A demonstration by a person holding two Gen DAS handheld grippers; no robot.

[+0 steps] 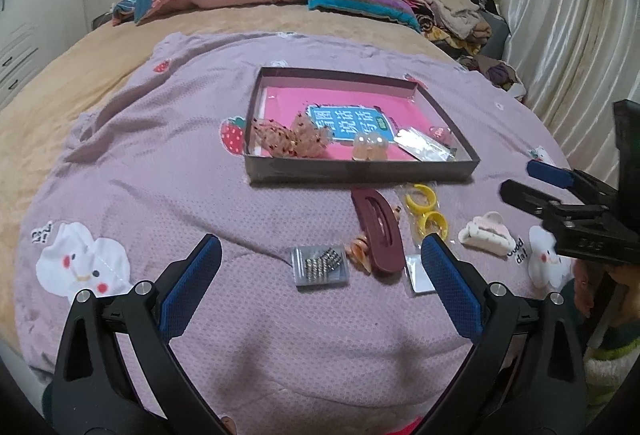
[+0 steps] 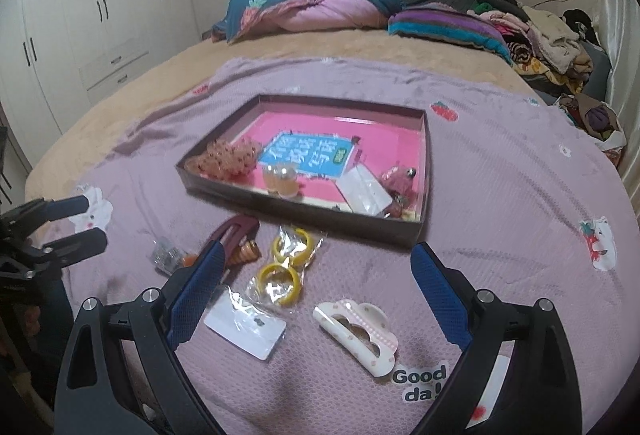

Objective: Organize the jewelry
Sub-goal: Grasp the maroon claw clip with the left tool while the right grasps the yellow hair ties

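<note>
Left gripper (image 1: 320,267): jaws spread wide, empty, above near edge of purple blanket (image 1: 160,195). Right gripper (image 2: 316,275): jaws likewise wide apart, holding nothing, over white hair claw (image 2: 356,335). Loose jewelry on blanket near box's front wall: maroon hair clip (image 1: 378,231), yellow hoops in clear bag (image 1: 426,211), packet of small studs (image 1: 320,266), white card packet (image 2: 246,327). Shallow dark box (image 1: 360,169) mid-blanket, holding orange bow (image 1: 292,139), clear bead piece (image 1: 370,147), silvery packet (image 1: 424,145).

- Left wrist view: low over the bedspread (image 1: 160,155), facing the headboard.
- Right wrist view: likewise, further right.
- Shared: tray (image 1: 360,171) (image 2: 304,211).
</note>
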